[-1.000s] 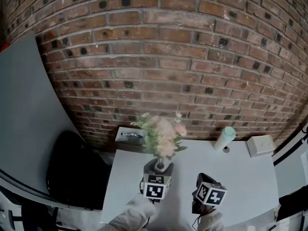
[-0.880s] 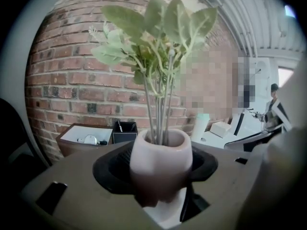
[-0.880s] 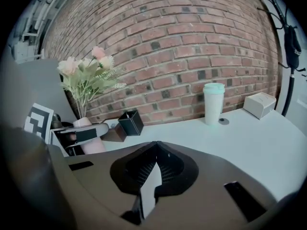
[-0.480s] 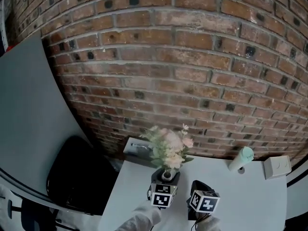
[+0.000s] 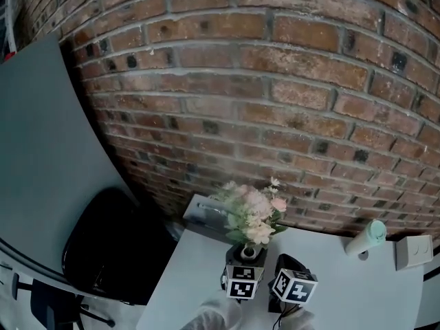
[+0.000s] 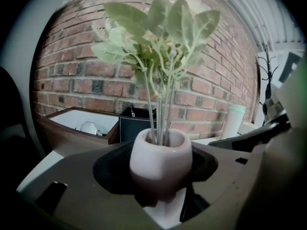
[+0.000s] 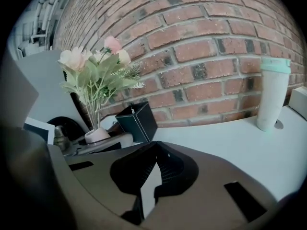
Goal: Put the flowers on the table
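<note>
A pale counter (image 5: 344, 287) stands against a brick wall (image 5: 275, 81), with a grey panel (image 5: 41, 150) and a black chair (image 5: 110, 246) at its left. On it are a mint-lidded tumbler (image 5: 366, 237), a white box (image 5: 414, 251), a black box (image 7: 136, 121) and a wooden tray (image 6: 76, 123). The bottom edge cuts off the person's hands. The jaws hide the vase's (image 6: 160, 157) foot, so I cannot tell whether it touches the counter. The left gripper (image 6: 160, 178) clasps the vase of flowers (image 5: 253, 208) over the counter's near left part. The right gripper (image 7: 152, 169) is empty, tips together
</note>
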Available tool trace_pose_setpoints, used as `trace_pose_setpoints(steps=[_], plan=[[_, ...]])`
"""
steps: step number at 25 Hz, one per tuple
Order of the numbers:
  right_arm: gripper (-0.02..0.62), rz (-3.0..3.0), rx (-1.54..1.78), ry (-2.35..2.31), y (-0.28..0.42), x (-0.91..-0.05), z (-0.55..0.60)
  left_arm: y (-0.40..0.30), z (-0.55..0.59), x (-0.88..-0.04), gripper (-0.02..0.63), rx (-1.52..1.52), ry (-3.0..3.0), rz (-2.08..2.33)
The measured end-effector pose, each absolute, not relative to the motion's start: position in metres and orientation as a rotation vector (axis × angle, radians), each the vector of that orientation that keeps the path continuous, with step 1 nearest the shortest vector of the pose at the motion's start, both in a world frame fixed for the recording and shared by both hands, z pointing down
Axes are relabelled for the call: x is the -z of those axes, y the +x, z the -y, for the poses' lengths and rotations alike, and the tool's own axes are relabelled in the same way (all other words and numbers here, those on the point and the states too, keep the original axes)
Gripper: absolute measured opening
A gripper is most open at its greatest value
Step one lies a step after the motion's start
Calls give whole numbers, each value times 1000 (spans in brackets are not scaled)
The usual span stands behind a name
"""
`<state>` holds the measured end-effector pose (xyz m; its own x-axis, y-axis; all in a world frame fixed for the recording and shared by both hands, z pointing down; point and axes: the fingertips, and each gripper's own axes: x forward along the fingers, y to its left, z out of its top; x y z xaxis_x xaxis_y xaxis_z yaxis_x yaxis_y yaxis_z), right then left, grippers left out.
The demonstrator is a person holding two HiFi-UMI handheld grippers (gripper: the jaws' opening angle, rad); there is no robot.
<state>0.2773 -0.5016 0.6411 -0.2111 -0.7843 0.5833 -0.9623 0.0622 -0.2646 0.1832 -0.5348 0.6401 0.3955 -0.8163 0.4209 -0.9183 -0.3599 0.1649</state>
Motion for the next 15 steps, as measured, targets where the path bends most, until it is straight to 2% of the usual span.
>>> trace_pose_setpoints(steps=[15], plan=[[23,2058,-955,1749,274,-663,513,185,551,-647,268,-292,2347,1545]])
